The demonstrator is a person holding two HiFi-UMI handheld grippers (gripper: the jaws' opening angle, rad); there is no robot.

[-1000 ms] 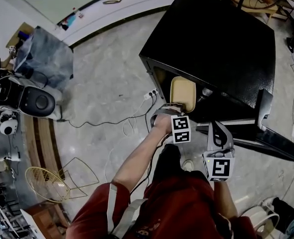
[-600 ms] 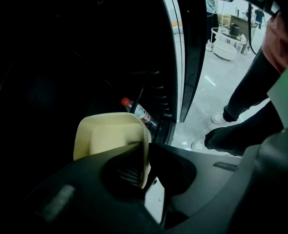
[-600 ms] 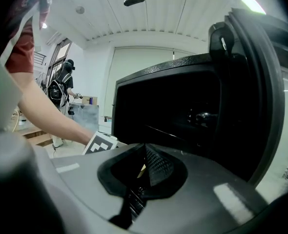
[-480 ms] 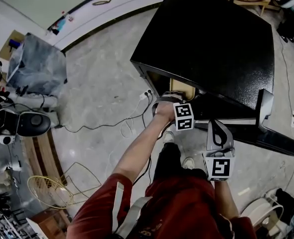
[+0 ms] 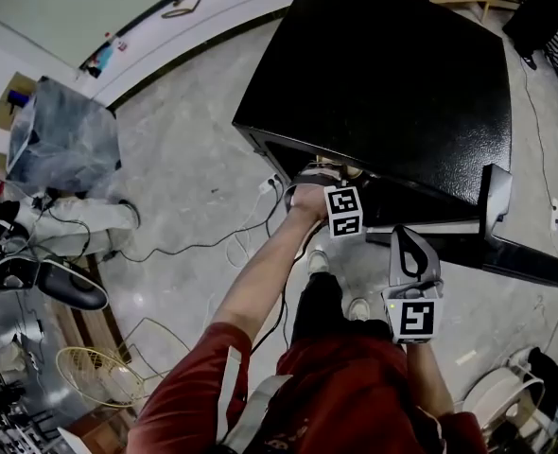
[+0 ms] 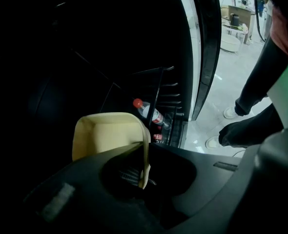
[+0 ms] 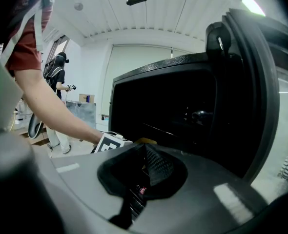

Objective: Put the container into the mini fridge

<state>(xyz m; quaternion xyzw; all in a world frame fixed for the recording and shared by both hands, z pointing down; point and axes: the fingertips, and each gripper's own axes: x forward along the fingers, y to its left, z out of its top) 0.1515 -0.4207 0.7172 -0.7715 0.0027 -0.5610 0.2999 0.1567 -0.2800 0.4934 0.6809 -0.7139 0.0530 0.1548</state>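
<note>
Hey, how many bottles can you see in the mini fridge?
1: a red-capped bottle, tilted, by the wire rack, just right of the yellow container. The dark interior may hide more.

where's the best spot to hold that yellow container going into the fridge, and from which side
Probably the thin wall at its near rim, where the left hand-held gripper has it: the container is open-topped, so jaws close across that edge. Come from the mini fridge's open front, body leading in.

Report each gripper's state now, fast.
Left gripper: closed on the yellow container, inside the mini fridge.
Right gripper: closed, holding nothing.
</note>
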